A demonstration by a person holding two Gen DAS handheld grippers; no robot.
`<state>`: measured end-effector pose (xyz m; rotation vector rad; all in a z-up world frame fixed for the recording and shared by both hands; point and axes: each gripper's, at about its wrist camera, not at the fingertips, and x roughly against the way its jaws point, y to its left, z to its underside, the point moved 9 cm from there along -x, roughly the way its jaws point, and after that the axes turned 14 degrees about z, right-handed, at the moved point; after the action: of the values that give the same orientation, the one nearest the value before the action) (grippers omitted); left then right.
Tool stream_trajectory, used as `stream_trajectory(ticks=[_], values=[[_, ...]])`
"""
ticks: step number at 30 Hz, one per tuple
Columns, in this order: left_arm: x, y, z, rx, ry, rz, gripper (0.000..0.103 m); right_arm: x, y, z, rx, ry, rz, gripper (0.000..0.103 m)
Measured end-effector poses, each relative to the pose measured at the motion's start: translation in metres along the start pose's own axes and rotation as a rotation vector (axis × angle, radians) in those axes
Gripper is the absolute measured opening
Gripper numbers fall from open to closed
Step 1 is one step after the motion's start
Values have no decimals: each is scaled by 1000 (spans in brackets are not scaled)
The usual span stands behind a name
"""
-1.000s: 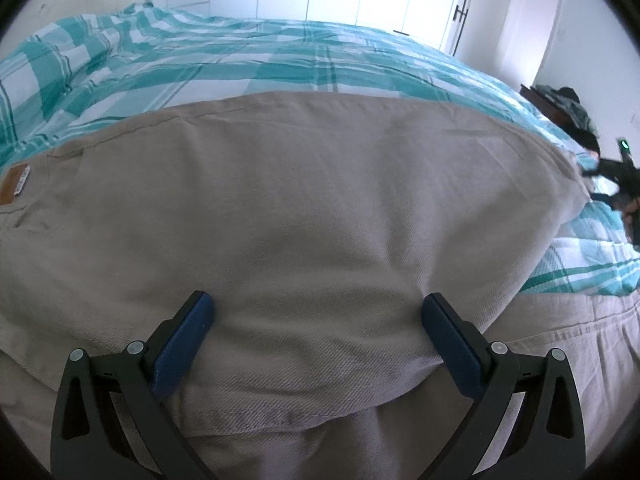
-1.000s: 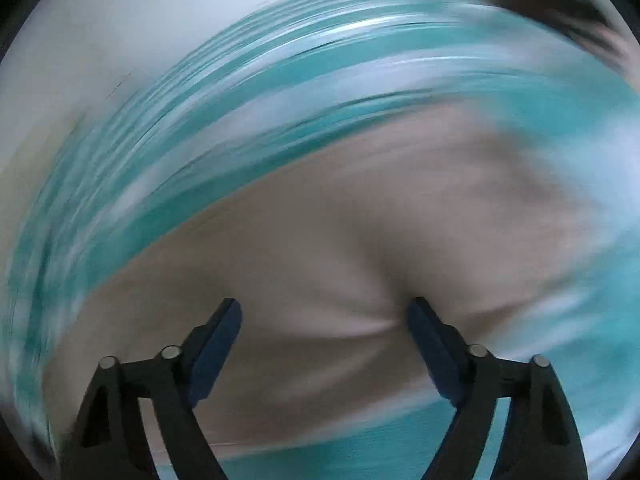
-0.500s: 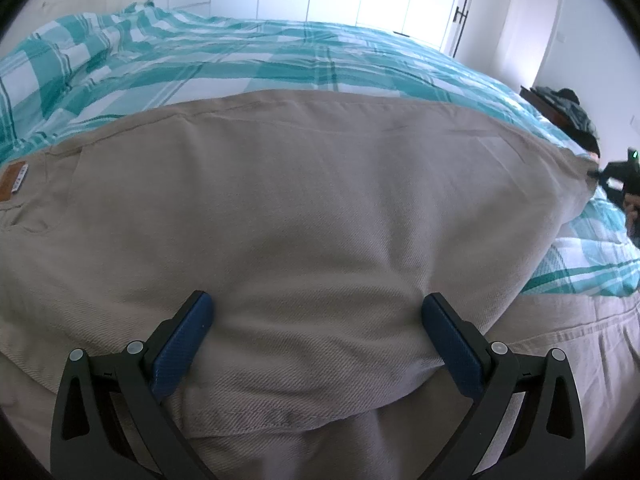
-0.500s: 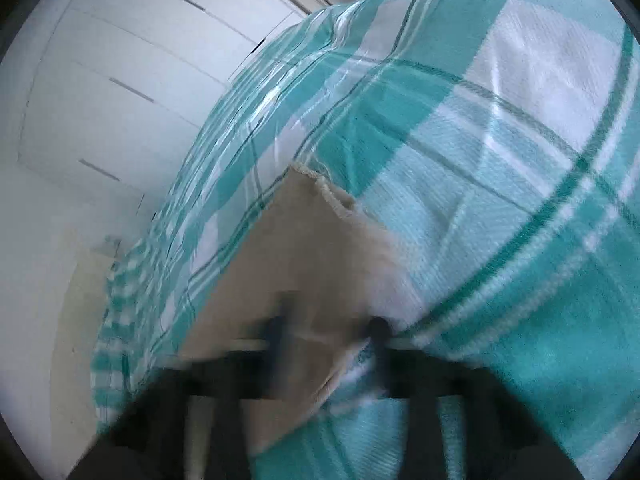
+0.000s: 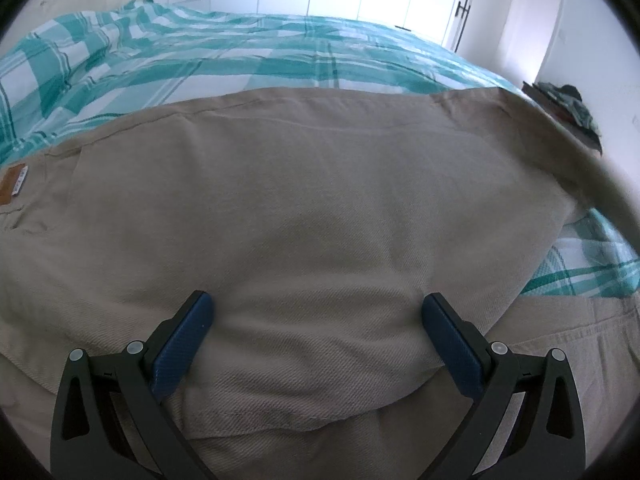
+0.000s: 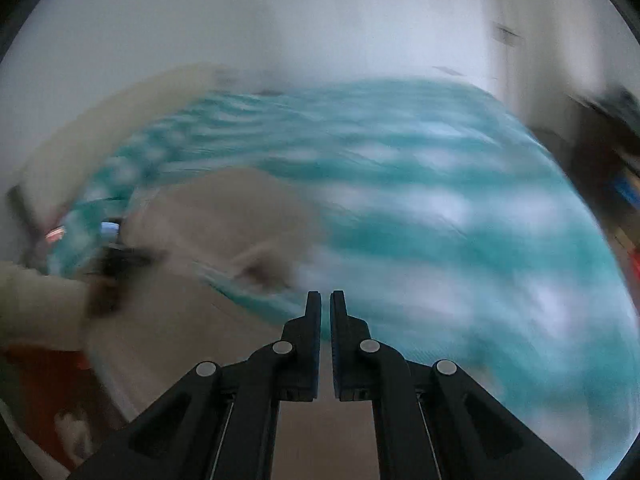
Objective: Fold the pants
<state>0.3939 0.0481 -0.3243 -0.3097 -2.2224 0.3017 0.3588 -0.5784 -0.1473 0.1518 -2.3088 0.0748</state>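
Plainly, the right hand-held gripper point(image 6: 325, 304) is closed, whether on the khaki pants point(image 5: 304, 216) I cannot tell, while the left hand-held gripper point(image 5: 316, 316) rests wide open, gripping nothing, so the fold may drag askew.

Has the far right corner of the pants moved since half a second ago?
Yes. In the left wrist view that corner of the pants has lifted off the checked bedspread and now stretches right and nearer the camera, in front of the dark pile.
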Motion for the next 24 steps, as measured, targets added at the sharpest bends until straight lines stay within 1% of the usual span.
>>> stream_trajectory(ticks=[2,3,4,5,6,7,8,9,10,11,12,13,14,15,17,18,19,20,21,22,23,24], values=[[1,0,-1,6,17,-1,103,-7,-79,47,-152,92,203,8],[2,-1,-2,10,32,-6,103,-10,-123,79,-244,173,332,13],[4,-3,-2,11,67,-17,102,-10,-147,97,-294,228,409,13],[8,-4,-2,13,97,-28,102,-5,-165,113,-343,270,467,13],[14,-7,-1,20,124,-35,102,4,-173,121,-391,274,491,13],[24,-11,1,38,134,-26,102,18,-169,120,-427,238,489,13],[33,-15,4,51,134,-2,102,27,-157,115,-424,208,478,19],[44,-22,8,62,129,34,102,32,-137,109,-409,183,454,39],[57,-30,14,65,124,64,102,33,-118,101,-396,167,429,52],[67,-36,21,65,126,87,102,31,-95,95,-380,147,384,75],[76,-42,28,65,129,106,102,31,-58,87,-363,122,313,79],[86,-49,38,63,129,127,102,28,-22,78,-356,102,223,79],[94,-56,50,58,130,146,102,22,24,70,-370,98,84,79],[97,-60,58,53,135,155,102,24,64,68,-397,104,-32,79],[95,-66,81,31,172,164,102,10,142,59,-496,136,-297,79],[91,-66,94,25,196,157,102,-4,171,53,-552,161,-400,78],[85,-62,108,31,225,142,102,-22,198,51,-629,196,-482,78],[83,-59,116,35,235,136,102,-41,214,52,-712,231,-507,78],[85,-60,119,9,204,138,102,-60,220,54,-795,250,-501,78],[88,-63,121,-23,185,133,102,-78,217,58,-864,250,-456,77],[89,-63,121,-28,191,129,102,-93,202,65,-932,228,-357,75],[89,-64,122,-30,197,129,102,-97,186,73,-998,200,-286,72]])
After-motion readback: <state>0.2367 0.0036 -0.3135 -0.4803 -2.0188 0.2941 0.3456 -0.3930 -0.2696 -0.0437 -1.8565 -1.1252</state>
